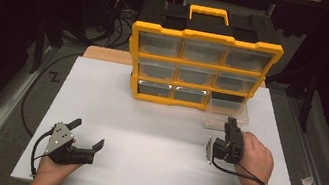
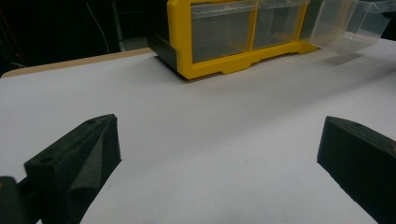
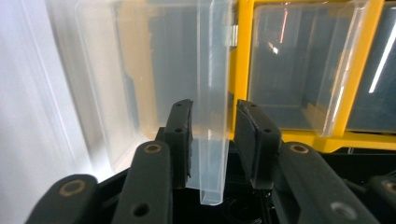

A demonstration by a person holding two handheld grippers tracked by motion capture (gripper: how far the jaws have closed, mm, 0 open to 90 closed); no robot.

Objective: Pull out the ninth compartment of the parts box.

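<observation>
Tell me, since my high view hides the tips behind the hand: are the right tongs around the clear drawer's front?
Observer: Yes. In the right gripper view the right tongs straddle the upright front lip of the clear drawer. I cannot tell whether they pinch it.
Operator: Anything inside the drawer?
Observer: It looks empty through its clear walls.
Operator: Do the left tongs hold anything?
Observer: No. In the left gripper view the left tongs gape wide over the white table, with nothing between them.
</observation>
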